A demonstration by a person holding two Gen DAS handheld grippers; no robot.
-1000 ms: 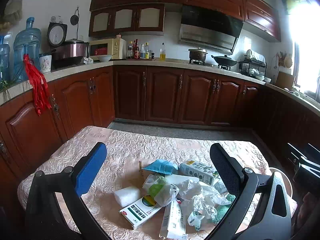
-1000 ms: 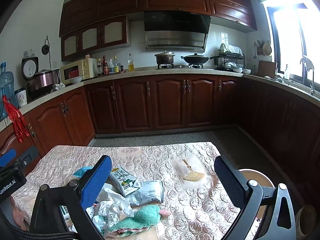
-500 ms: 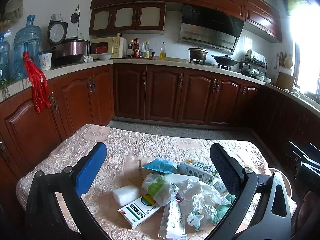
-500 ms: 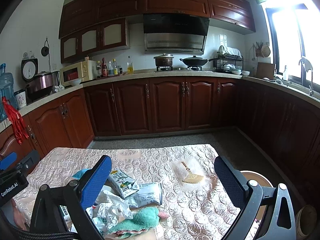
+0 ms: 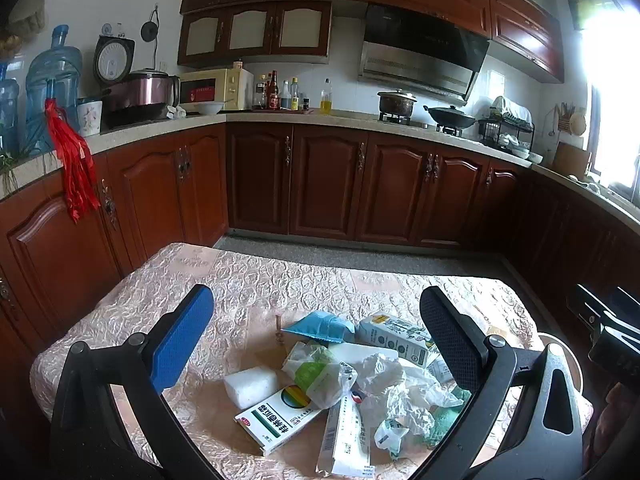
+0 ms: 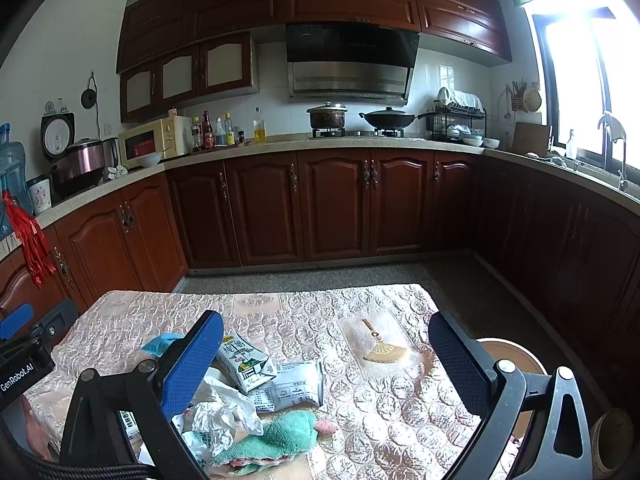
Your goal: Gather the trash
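Two hand-held grippers, left and right, held level above table trash pile, jaws wide, empty.

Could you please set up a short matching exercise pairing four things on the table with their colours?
Things:
1. towel
2. foam block
3. fan charm
4. pouch

Colours:
A. white
B. gold
C. blue
D. green with a pink edge

Pairs: 1-D, 2-A, 3-B, 4-C
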